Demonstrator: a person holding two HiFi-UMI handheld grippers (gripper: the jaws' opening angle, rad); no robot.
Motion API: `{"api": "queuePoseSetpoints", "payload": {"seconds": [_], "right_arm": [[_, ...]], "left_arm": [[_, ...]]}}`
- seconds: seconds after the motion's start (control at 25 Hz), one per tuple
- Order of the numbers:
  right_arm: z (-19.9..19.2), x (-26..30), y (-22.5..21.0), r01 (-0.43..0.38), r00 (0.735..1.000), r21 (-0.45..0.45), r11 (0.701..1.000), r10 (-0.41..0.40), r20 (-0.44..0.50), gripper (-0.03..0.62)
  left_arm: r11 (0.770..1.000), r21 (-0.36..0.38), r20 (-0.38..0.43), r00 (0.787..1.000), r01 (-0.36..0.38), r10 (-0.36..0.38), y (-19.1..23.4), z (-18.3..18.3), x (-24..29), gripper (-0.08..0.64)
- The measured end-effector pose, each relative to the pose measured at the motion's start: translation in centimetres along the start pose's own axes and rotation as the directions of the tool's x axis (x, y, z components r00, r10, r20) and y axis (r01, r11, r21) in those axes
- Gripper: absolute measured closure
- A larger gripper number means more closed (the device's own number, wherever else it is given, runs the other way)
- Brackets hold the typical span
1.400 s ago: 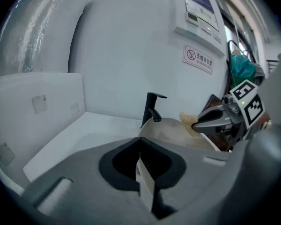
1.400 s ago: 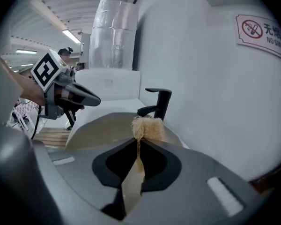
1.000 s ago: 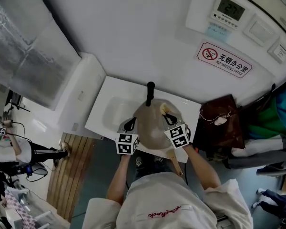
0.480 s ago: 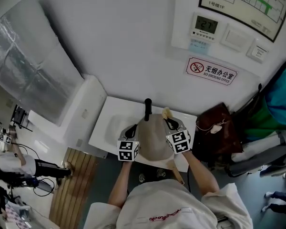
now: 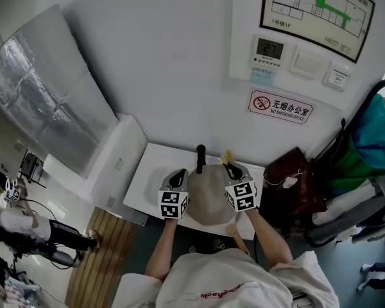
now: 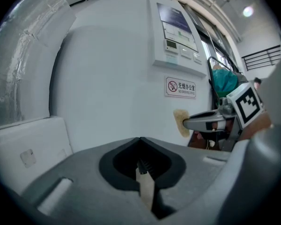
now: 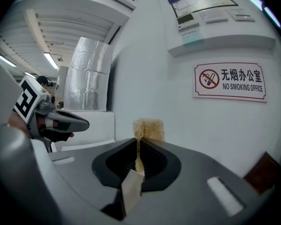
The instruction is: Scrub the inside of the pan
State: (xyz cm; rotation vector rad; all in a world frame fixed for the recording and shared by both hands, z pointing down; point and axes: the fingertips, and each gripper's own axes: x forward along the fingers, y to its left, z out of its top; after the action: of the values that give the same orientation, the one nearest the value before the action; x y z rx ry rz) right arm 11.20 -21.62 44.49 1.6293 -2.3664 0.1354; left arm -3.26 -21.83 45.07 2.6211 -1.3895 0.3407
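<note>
**You raised the sponge off the pan, so scrubbing had paused.**
On the white table [image 5: 140,183] the grey pan [image 5: 208,201] sat between your hands, its inside dull and bare. Your left gripper [image 6: 140,165] was closed on nothing. Your right gripper [image 7: 136,153] stayed clamped on the yellow sponge [image 7: 149,128], which now pointed at the wall.

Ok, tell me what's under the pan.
A white counter shows around the pan, so it likely rests there. Whatever lies directly beneath is covered by the pan itself.
</note>
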Motion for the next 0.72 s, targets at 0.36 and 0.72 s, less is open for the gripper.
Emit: {"api": "queuePoseSetpoints", "payload": {"seconds": [0.36, 0.72], "right_arm": [[0.64, -0.21, -0.47, 0.015, 1.000, 0.003, 1.000, -0.015, 0.019, 0.563], [0.43, 0.17, -0.56, 0.011, 1.000, 0.020, 1.000, -0.011, 0.018, 0.563]], "left_arm": [[1.000, 0.011, 0.017, 1.000, 0.005, -0.005, -0.16, 1.10, 0.35, 0.560], [1.000, 0.007, 0.013, 1.000, 0.006, -0.006, -0.21, 0.71, 0.67, 0.560]]}}
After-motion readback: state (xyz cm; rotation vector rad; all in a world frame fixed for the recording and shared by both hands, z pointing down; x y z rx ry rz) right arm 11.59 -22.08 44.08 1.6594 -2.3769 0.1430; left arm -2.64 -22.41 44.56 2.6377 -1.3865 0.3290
